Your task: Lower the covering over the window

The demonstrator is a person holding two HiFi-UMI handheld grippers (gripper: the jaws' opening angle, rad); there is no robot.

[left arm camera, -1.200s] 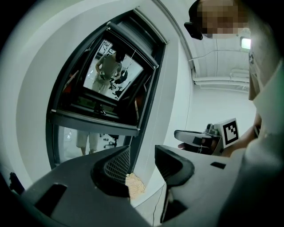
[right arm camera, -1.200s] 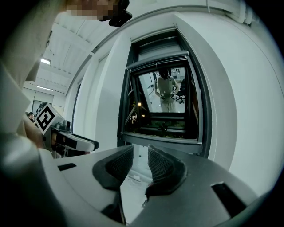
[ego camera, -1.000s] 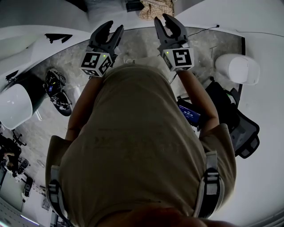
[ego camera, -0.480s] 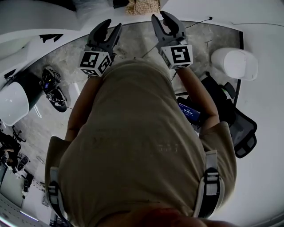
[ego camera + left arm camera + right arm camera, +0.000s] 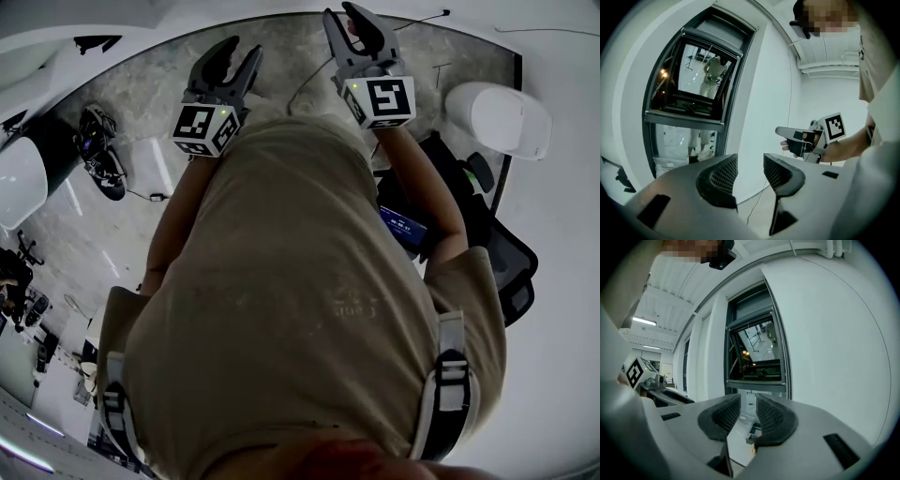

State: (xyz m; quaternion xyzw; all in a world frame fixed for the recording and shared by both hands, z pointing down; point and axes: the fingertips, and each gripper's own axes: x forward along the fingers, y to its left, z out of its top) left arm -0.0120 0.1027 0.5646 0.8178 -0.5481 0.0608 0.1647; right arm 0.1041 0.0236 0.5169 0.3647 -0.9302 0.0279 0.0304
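Left gripper (image 5: pixel 750 161): released; jaws stand apart with nothing between them, only white wall and floor showing through the gap.
Right gripper (image 5: pixel 748 401): released; there is a narrow gap between the ribbed pads, with nothing in it, and the lower window shows through.
Spacing of the two: held side by side ahead of the person's chest in the head view, apart, with clear air between them.
Window (image 5: pixel 757 352): set in the white wall (image 5: pixel 834 343) ahead of both grippers and well apart from them. It has a dark frame with straight upright edges. The upper pane is dark with small reflected lights, and the lower pane is pale.
Top of frame: a grey band (image 5: pixel 717 35) runs across the head of the window above the dark pane. I cannot tell whether this is the covering drawn up. The glass below it stands uncovered.
Floor (image 5: pixel 169 94): grey and mottled, open ahead of the grippers up to the curved white wall edge.
Cable (image 5: pixel 305 84): thin, lying across the floor between the two grippers.
Left margin: dark gear (image 5: pixel 98 159) on the floor, well apart from the left arm.
Right margin: white rounded object (image 5: pixel 497 117) near the wall edge. A black chair (image 5: pixel 497 253) sits just beside the right elbow, the tighter side.
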